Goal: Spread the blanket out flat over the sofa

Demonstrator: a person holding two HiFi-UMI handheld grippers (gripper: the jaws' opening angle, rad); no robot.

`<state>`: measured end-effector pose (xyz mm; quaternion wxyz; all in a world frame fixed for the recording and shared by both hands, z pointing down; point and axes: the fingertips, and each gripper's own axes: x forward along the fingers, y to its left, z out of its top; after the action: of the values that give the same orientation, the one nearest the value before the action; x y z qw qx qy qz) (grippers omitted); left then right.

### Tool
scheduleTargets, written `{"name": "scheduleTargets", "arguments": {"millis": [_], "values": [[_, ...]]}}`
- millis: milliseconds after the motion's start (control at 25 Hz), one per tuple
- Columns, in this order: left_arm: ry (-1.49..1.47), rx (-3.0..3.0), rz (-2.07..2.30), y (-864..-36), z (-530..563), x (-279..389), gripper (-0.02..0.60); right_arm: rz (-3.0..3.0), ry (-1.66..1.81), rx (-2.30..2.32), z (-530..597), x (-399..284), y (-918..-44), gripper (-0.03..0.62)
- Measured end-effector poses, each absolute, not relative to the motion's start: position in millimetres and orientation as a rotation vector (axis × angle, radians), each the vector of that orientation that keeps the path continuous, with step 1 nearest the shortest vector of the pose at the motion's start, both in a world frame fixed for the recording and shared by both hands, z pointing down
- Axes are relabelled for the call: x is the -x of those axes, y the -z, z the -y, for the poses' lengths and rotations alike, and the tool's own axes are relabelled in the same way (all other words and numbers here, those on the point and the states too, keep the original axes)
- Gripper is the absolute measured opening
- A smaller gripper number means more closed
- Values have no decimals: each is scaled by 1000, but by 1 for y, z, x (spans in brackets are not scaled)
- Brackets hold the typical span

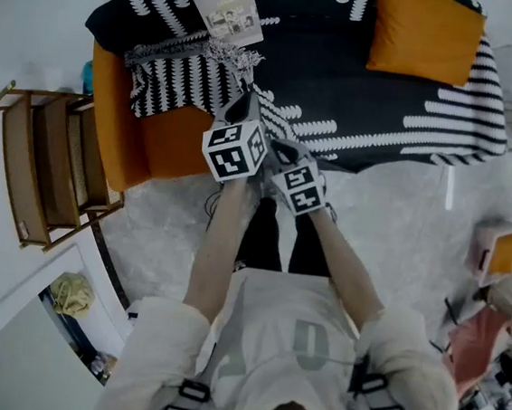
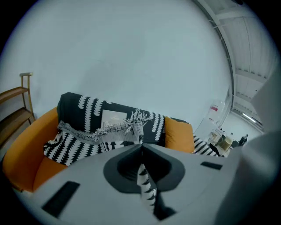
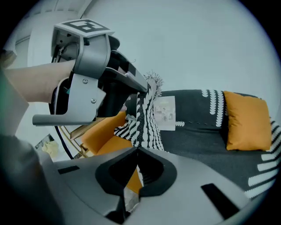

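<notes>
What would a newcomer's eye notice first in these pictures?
The black-and-white fringed blanket lies bunched on the orange sofa, at the head view's left. The left gripper and right gripper are both shut on its edge, close together. An orange cushion rests at the sofa's other end.

From my feed I've got an orange sofa [image 1: 167,145] mostly under a dark patterned throw [image 1: 386,95], orange cushion [image 1: 426,31] at its right end, a booklet [image 1: 229,10] against the backrest, and a fringed striped blanket [image 1: 174,77] bunched at the left end.
</notes>
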<state>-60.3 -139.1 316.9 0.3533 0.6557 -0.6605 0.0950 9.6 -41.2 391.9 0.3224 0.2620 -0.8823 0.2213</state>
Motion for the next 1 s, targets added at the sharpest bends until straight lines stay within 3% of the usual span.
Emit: {"name": "scheduleTargets", "arguments": {"millis": [1000], "values": [[-21,-1466,1979,-301,-200,135,12,2351,-201,-307,-222,35,-394,13]]}}
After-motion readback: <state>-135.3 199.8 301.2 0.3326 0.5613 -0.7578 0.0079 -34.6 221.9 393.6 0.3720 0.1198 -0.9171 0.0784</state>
